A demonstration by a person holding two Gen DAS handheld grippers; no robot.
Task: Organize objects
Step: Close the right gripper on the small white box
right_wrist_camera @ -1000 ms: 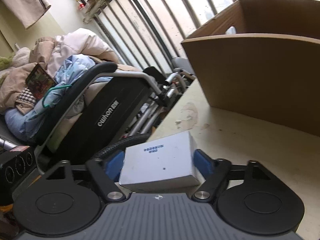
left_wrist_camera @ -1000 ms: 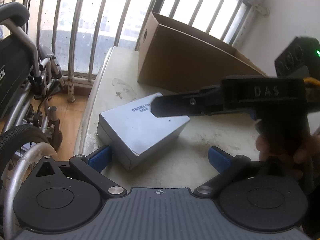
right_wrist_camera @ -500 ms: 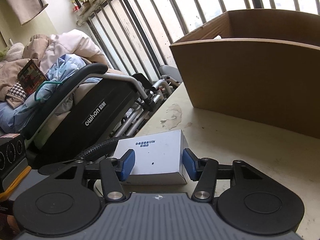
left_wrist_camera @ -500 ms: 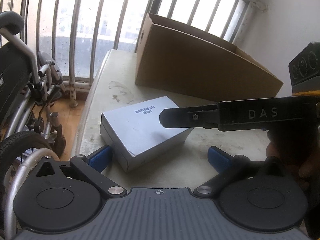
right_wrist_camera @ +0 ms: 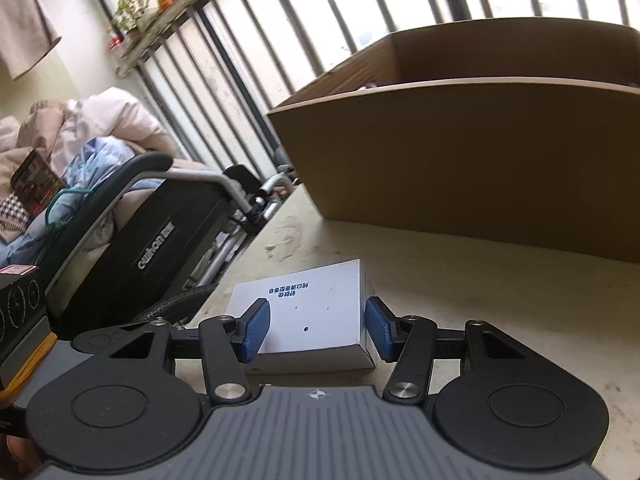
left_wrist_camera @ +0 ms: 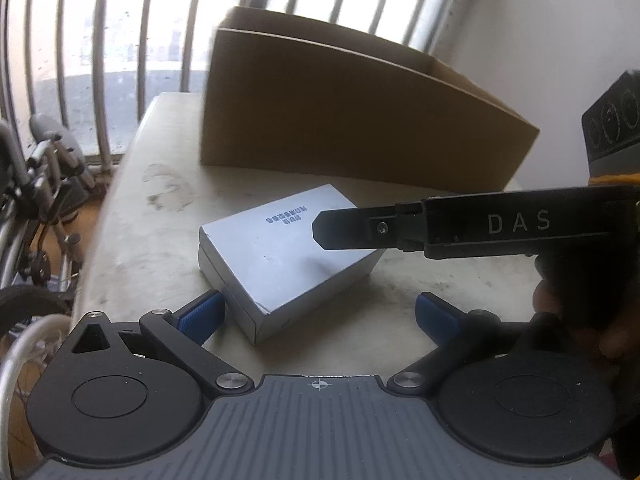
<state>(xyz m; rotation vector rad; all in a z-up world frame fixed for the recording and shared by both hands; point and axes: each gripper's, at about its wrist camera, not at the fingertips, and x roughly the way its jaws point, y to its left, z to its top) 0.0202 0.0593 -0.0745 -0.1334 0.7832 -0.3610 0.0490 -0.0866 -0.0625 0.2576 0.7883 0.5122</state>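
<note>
A flat white box with small blue print lies on the pale table. A big open cardboard box stands behind it. My left gripper is open and empty just in front of the white box. My right gripper is half closed above the white box; its blue pads hover over the top face, wider apart than half a second ago. It reaches in from the right in the left wrist view, above the box. The cardboard box fills the right wrist view's upper right.
A folded wheelchair stands left of the table, also in the left wrist view. Window bars run behind. Bedding and clothes are piled behind the wheelchair. The table's left edge is close to the white box.
My right gripper lifted and pulled back over the white box; its pads narrowed, then widened again. The left gripper shifted right, toward the boxes. The white box stays on the table.
</note>
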